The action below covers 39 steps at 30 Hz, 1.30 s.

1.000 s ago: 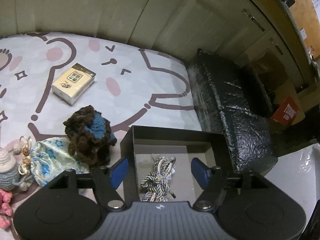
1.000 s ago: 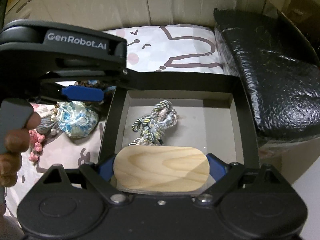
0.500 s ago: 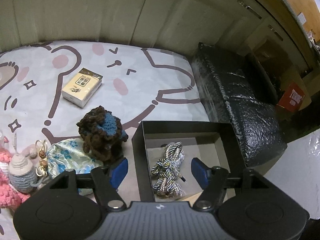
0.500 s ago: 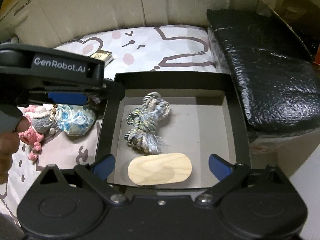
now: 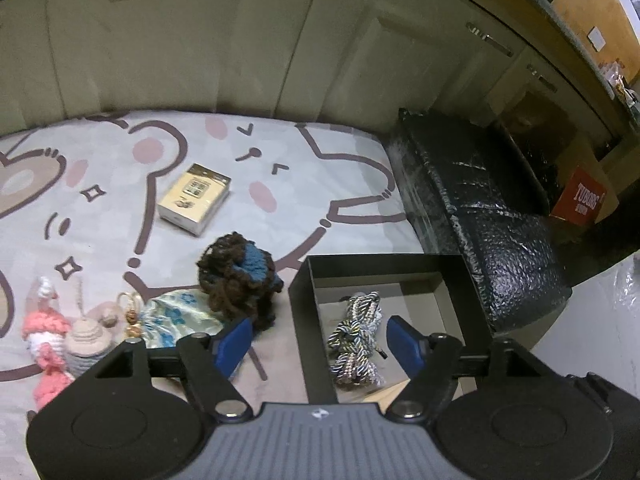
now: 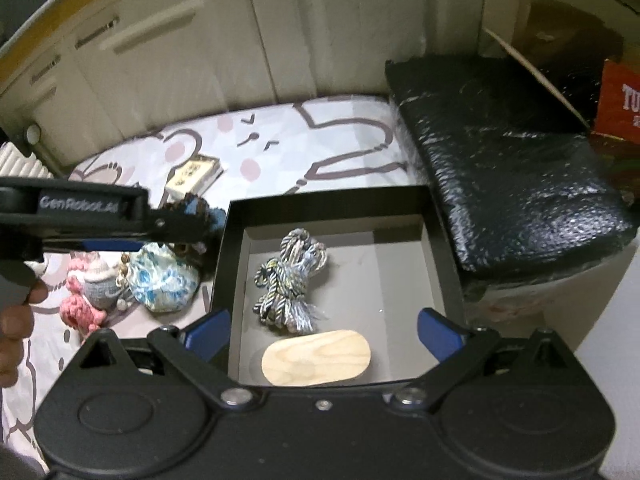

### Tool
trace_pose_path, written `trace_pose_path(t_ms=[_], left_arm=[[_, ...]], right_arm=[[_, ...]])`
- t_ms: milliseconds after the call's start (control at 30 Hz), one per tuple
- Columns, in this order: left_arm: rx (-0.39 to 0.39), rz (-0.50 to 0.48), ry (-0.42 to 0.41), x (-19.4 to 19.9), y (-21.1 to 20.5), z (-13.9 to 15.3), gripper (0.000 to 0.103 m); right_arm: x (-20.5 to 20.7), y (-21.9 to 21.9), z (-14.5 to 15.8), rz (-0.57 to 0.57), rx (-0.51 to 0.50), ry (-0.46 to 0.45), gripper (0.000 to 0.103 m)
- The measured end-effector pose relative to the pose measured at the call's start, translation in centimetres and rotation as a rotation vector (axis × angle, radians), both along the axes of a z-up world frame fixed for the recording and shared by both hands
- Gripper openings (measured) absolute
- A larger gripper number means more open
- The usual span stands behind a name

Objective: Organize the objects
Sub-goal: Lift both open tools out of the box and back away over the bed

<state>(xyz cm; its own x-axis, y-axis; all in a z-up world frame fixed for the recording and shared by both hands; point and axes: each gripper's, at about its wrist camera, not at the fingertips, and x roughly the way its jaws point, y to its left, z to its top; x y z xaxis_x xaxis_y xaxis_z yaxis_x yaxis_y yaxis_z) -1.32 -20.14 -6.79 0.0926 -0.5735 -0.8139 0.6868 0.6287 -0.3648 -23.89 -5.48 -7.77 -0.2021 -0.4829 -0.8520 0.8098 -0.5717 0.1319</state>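
Right wrist: wooden oval [image 6: 316, 357] in box [image 6: 444, 264], below spread right hand-held gripper [image 6: 322, 330].

A home; cartoon-print bedsheet [image 5: 120, 184] below cream cabinet doors [image 5: 192, 40].

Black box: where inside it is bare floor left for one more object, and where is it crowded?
Inside the black box, the floor is bare on the right side, between the rope bundle and the right wall. The left and near parts are taken: the rope bundle lies left of centre, the wooden oval by the near wall.
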Motion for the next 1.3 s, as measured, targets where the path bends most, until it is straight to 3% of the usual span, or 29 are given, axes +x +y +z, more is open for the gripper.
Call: trace_pose_path(t_ms=[467,967,1300], left_arm=[[0.027,-0.031,-0.113,-1.4,3.0,2.5,0.09],[0.055,-0.012,-0.192,-1.7,5.7,3.0,0.103],[0.091,-0.005,-0.221,-1.6,6.5,2.6,0.103]], right_arm=[[0.9,1.9,2.5,-0.082,-0.046,0.069,0.101],[2.1,2.5,4.1,-0.146,-0.063,0.13,0.103],[2.8,2.8,4.8,-0.179,-0.061,0.158,0.103]])
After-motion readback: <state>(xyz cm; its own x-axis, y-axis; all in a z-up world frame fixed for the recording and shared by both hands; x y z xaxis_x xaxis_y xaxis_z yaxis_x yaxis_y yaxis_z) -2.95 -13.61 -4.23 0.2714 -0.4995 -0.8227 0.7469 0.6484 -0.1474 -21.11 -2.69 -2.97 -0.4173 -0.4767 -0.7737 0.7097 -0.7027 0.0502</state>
